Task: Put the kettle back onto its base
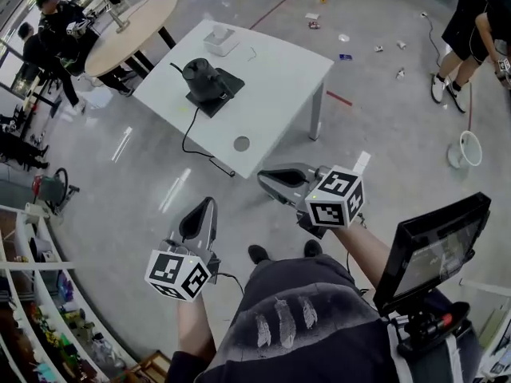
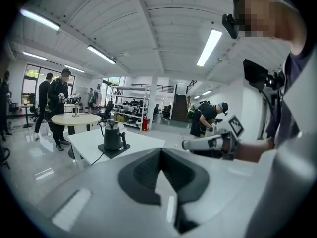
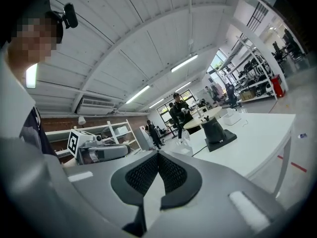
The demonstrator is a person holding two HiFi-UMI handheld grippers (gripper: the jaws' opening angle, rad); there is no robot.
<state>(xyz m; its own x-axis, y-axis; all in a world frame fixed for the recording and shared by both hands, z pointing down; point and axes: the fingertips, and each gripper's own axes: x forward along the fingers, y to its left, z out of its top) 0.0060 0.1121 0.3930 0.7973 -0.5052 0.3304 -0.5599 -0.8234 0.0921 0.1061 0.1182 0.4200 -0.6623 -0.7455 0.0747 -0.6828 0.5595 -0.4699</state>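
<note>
Both pairs of jaws are pressed together with nothing between them: the left gripper [image 2: 161,155] and the right gripper [image 3: 157,157] each show dark, ribbed pads meeting in a narrow V, set in smooth pale grey shells. In the head view the two grippers sit in the lower middle of the frame, over bare grey floor and well apart from the table [image 1: 279,70], each carrying its cube of black-and-white square markers.

The kettle [image 1: 197,74] stands upright on its base [image 1: 219,92] at the upper left of centre of the head view, toward the left part of the white tabletop. It is matt black, with a body that tapers upward to a small lid knob, a thin curved gooseneck spout on one side and a looped handle on the other. The base is a flat, dark, square slab. A thin black cord [image 1: 190,130] runs from it across the tabletop and over the near edge.

The tabletop is smooth and white with rounded corners and pale metal legs. A small white box [image 1: 221,38] lies beyond the kettle.
</note>
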